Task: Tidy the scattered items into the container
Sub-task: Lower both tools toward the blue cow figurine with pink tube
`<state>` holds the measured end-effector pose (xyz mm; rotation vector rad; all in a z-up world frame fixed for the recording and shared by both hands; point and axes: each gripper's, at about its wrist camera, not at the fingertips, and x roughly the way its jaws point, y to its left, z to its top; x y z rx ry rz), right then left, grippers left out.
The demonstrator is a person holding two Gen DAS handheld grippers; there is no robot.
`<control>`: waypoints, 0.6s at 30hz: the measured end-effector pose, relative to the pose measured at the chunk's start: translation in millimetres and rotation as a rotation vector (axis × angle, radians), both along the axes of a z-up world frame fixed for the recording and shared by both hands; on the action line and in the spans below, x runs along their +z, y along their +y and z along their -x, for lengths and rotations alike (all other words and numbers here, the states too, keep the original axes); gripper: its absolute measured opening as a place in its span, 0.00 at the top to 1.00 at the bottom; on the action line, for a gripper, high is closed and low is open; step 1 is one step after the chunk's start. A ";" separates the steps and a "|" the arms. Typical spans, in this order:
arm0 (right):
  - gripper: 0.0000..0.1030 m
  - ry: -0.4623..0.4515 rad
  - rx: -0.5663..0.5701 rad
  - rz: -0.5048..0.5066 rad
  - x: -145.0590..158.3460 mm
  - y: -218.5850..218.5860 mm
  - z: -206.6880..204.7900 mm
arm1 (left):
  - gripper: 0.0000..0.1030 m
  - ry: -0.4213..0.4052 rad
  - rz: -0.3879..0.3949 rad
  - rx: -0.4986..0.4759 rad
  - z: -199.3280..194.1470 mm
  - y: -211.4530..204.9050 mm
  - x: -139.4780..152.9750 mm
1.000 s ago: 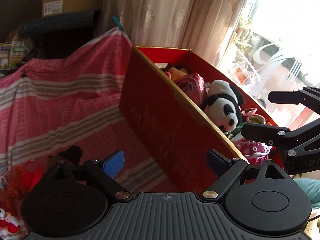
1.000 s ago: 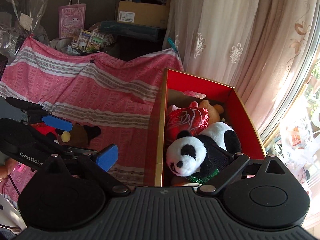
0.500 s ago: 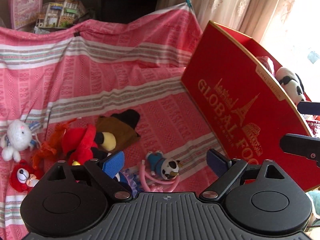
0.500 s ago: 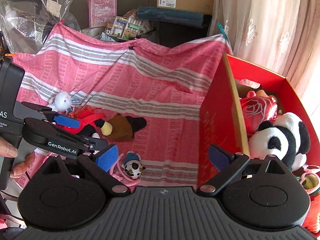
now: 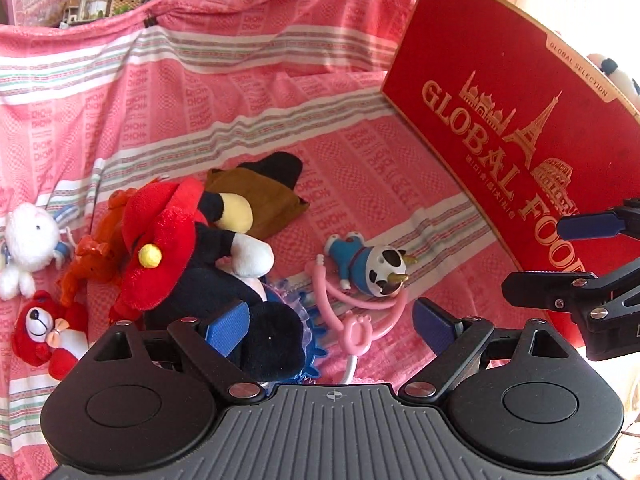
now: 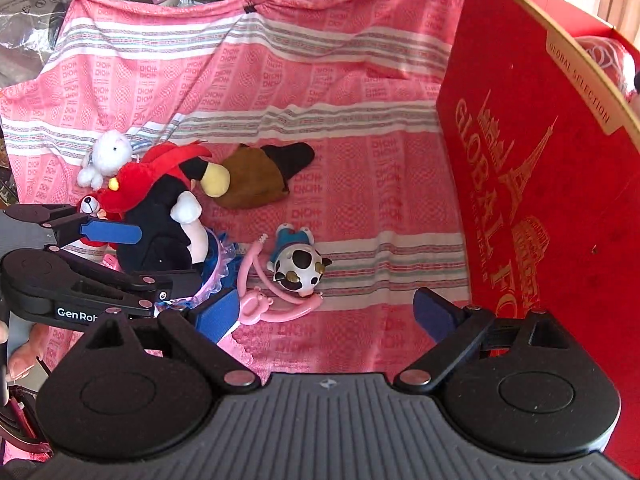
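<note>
Both claws, left (image 5: 326,322) & right (image 6: 327,310), spread empty over pink striped cloth (image 6: 360,120); you're between picks. Next: cow-headed blue figurine (image 6: 298,262), 12 o'clock, into red cardboard box (image 6: 560,160) at 2.

A: Both wrist views have swung away from inside the red box (image 5: 520,128), haven't they?

B: Yes. The left gripper (image 5: 332,322) and right gripper (image 6: 326,312) have dropped toward the pink cloth (image 6: 352,128), jaws spread. The cow figure (image 6: 298,266) and black plush (image 5: 224,256) now loom closer.
</note>
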<state>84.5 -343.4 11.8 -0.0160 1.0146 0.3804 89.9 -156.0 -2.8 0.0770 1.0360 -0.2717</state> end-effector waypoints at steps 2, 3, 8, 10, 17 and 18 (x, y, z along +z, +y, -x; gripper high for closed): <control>0.08 0.014 -0.009 -0.005 -5.3 -0.5 -3.1 | 0.08 0.007 -0.009 0.000 -2.4 0.6 -4.6; 0.08 0.022 -0.014 -0.007 -7.9 -0.8 -5.3 | 0.08 0.009 -0.013 -0.001 -3.2 0.9 -6.0; 0.09 0.054 -0.030 -0.013 -18.2 0.2 -15.8 | 0.08 0.012 -0.028 -0.003 -7.6 3.7 -11.3; 0.10 0.057 -0.030 -0.012 -21.4 1.9 -19.1 | 0.08 0.013 -0.033 0.001 -9.1 6.0 -13.6; 0.20 0.052 -0.025 0.004 -34.8 10.6 -30.9 | 0.08 -0.028 -0.030 -0.027 -2.9 13.0 -19.2; 0.23 0.058 -0.026 0.001 -37.9 12.2 -32.9 | 0.08 -0.038 -0.039 -0.037 -1.7 11.5 -20.0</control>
